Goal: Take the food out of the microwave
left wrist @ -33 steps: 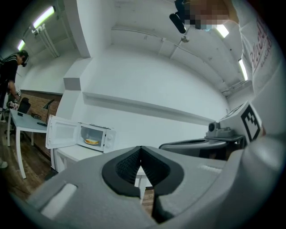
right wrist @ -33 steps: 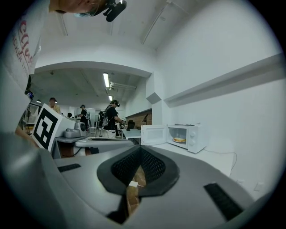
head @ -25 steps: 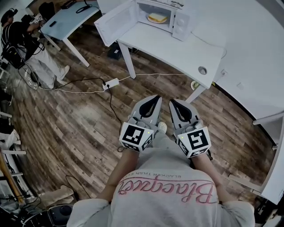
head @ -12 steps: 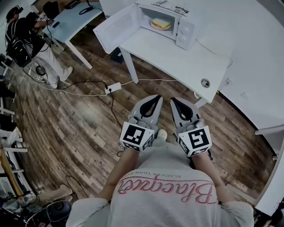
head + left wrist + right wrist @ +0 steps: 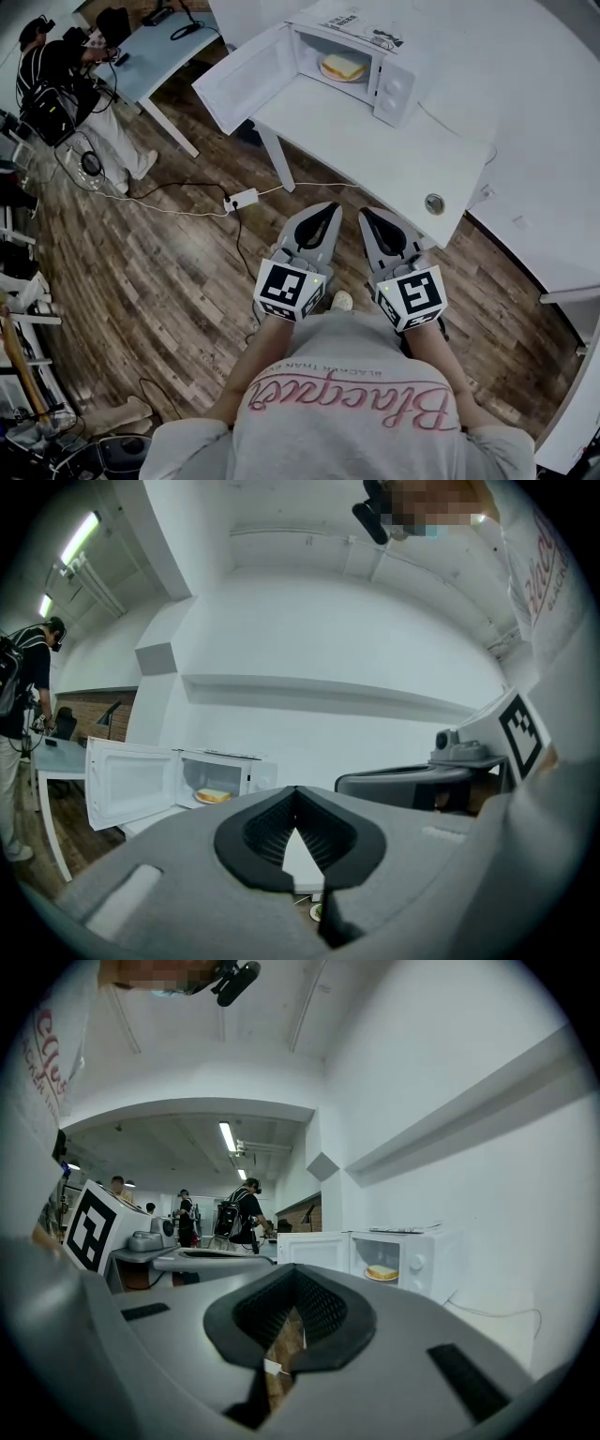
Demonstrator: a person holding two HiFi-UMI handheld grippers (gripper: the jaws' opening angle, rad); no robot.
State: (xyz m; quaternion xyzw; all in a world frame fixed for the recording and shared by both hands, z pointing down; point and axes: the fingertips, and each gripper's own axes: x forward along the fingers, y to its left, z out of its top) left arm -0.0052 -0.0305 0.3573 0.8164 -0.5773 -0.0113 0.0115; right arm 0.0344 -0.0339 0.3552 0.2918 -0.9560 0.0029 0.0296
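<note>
Microwave (image 5: 394, 89) sits closer now, its food (image 5: 342, 67) too small to identify.

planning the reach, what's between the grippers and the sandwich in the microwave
Head view: a strip of wood floor, then bare white table top up to the sandwich.

Open-plan lab-type workroom: white tables (image 5: 375, 150), wood-plank floor (image 5: 169, 281) with trailing power strip (image 5: 242, 199), ceiling strip lights (image 5: 227, 1136), people with backpacks (image 5: 239, 1213), microwave (image 5: 394, 89) on table.
</note>
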